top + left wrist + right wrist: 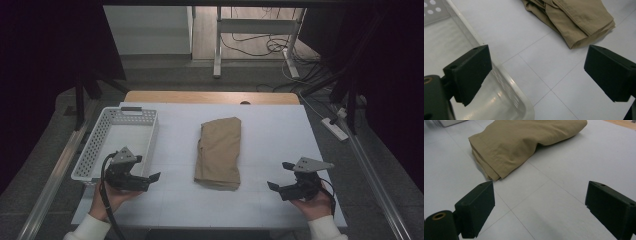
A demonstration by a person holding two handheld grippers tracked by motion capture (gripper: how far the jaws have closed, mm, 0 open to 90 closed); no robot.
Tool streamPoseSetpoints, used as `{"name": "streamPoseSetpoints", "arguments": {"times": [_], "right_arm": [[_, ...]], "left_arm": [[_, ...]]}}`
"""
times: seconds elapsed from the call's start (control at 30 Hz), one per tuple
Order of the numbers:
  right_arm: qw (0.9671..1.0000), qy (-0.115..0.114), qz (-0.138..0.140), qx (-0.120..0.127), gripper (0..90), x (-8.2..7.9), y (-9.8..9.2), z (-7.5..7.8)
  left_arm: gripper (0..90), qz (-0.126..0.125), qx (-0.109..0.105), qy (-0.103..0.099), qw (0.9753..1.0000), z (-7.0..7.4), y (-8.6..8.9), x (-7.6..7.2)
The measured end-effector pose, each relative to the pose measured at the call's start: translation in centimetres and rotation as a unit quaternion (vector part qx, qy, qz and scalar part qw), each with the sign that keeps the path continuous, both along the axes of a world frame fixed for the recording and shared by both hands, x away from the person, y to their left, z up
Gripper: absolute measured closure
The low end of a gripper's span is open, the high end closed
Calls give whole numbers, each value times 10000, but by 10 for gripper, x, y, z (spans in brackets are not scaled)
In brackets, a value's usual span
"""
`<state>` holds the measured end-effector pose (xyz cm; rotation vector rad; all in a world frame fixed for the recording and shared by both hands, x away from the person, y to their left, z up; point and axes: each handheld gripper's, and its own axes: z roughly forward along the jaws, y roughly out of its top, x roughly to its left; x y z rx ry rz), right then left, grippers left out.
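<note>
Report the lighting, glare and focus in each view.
High view: the white table is evenly lit, the surroundings dark, the folded tan trousers sharp. Left gripper view: glare streaks on the white basket rim; the near jaws look soft. Right gripper view: a soft shadow under the trousers, the far corners blurred.

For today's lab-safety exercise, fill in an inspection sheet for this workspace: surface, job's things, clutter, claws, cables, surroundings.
Surface: white table, faint grid lines.
Job's things: folded tan garment at centre; white perforated basket at the left, nothing seen inside.
Clutter: nothing seen.
Claws: left claw and right claw both open, each apart from the garment.
Cables: black cable trailing from left claw; floor cables beyond.
Surroundings: power strip on the floor, dark curtains.
</note>
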<state>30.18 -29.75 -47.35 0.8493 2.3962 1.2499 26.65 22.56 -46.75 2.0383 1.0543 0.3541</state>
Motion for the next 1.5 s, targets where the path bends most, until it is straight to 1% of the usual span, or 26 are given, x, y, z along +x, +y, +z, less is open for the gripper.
{"name": "streamPoseSetpoints", "arguments": {"times": [0.23, 0.27, 0.33, 0.37, 0.43, 0.47, 0.53, 0.6, 0.67, 0.7, 0.77, 0.83, 0.93, 1.0, 1.03, 1.13, 1.2, 1.3, 1.43, 1.5], "right_arm": [[10000, 51, 12, 21, 88, 1, -1, -2], [10000, 49, 33, 40, 88, 1, -1, -2], [9999, 69, 55, 54, 88, 2, -2, -3], [9999, 112, 74, 83, 88, 4, -2, -5], [9999, 117, 64, 71, 88, 5, -1, -5], [9999, 114, 51, 42, 88, 5, -1, -5], [9999, 73, 1, 104, 90, 6, -2, -4], [9999, 46, -22, 97, 90, 7, -3, -4], [9998, 31, -66, 194, 91, 8, -4, -1], [9995, 23, -84, 307, 91, 9, -5, 0], [9994, 51, -65, 350, 91, 8, -6, -1], [9995, 88, -53, 295, 91, 6, -6, -4], [9996, 103, -37, 271, 91, 7, -7, -6], [9995, 107, -16, 301, 91, 8, -7, -5], [9993, 98, 22, 367, 91, 8, -6, -3], [9993, 79, 50, 356, 91, 7, -5, -2], [9994, 84, 85, 323, 91, 6, -3, -2], [9997, 63, 99, 200, 91, 7, 1, -2], [9996, 45, 147, 226, 91, 8, 5, 0], [9997, 7, 200, 171, 91, 8, 9, 1]], "left_arm": [[74, -18, -18, -19, 10000, 1, 1, 0], [75, -28, -40, -16, 10000, 1, 0, 0], [78, -33, -158, 12, 9999, 0, 0, 0], [79, -33, -135, -9, 9999, 0, -1, 0], [78, -23, -138, -22, 9999, 1, -1, -1], [78, -19, -152, -53, 9999, 2, -1, -1], [78, -12, -142, -129, 9998, 5, 1, -1], [79, -19, -148, -147, 9998, 5, 3, 0], [79, -11, -125, -144, 9998, 4, 4, 2], [79, -5, -130, -132, 9998, 4, 5, 3], [78, -27, -142, -154, 9998, 5, 4, 3], [81, -46, -152, -202, 9997, 7, 3, 2], [83, -36, -211, -195, 9996, 7, 3, 1], [84, -44, -200, -204, 9996, 7, 2, 0], [83, -46, -201, -203, 9996, 7, 1, 0], [83, -74, -207, -199, 9996, 6, -1, 2], [83, -89, -211, -188, 9996, 6, -1, 3], [83, -58, -237, -158, 9996, 2, 2, 5], [84, -61, -265, -91, 9996, -1, 4, 6], [84, -58, -217, -107, 9997, -2, 4, 4]]}}
